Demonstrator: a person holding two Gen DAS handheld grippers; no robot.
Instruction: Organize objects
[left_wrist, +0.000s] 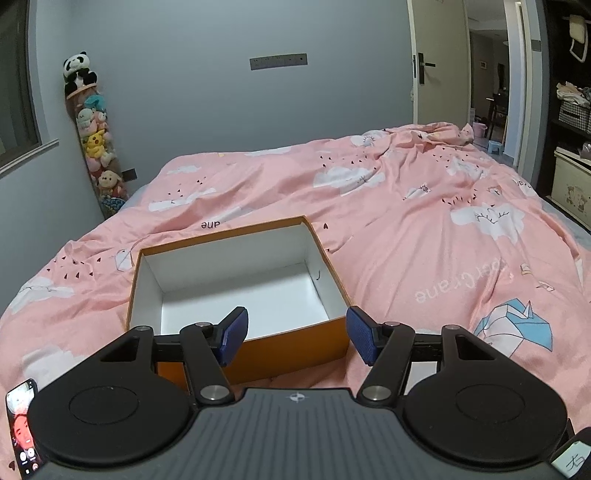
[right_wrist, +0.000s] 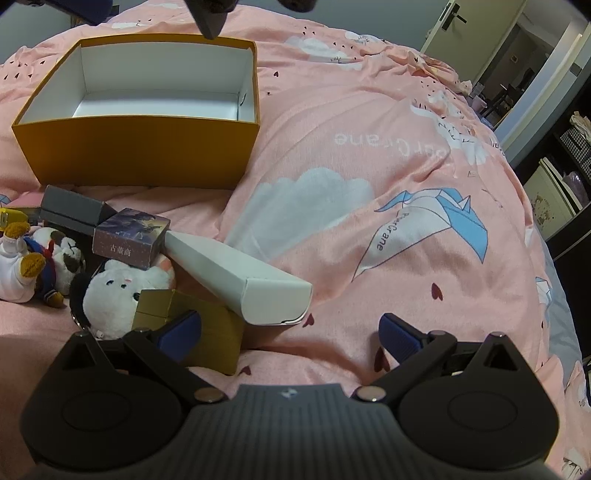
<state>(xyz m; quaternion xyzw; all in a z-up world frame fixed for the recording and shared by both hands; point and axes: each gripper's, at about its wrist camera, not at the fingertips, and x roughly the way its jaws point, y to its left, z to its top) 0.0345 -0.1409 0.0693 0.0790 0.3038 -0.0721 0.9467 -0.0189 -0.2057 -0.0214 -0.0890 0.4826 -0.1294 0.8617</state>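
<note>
Pink bedding printed with clouds and paper cranes covers a bed (right_wrist: 369, 122), and everything to be organised lies on it. Nearest the right wrist camera, the right gripper (right_wrist: 290, 332) is open and empty, its blue pads wide apart above the quilt. Just past its left pad sits a gold box (right_wrist: 207, 325), touching a long white carton (right_wrist: 240, 273) that lies tilted across the pile. Beside these are a white plush (right_wrist: 114, 295), a small purple box (right_wrist: 131, 236), a grey box (right_wrist: 72, 212) and a plush in a sailor outfit (right_wrist: 33, 266) at the left edge.

Beyond the pile stands an orange box (right_wrist: 140, 147), lid off, white inside. Nothing is in it yet, apart from a small dark mark on its right inner wall.

From the left wrist camera, the left gripper (left_wrist: 295, 332) hangs open and empty above the near rim of the orange box (left_wrist: 295, 343). A phone (left_wrist: 22, 424) lies at the lower left corner. Far off, a column of plush toys (left_wrist: 96, 147) hangs in the room's corner, and a door stands open on the right.

Risks, as a judgement: the soft quilt gives no firm footing, so the carton may slide or roll when pinched. The items overlap, so lifting one could drag or topple its neighbours. The light cardboard box may shift if a gripper bumps its rim.
</note>
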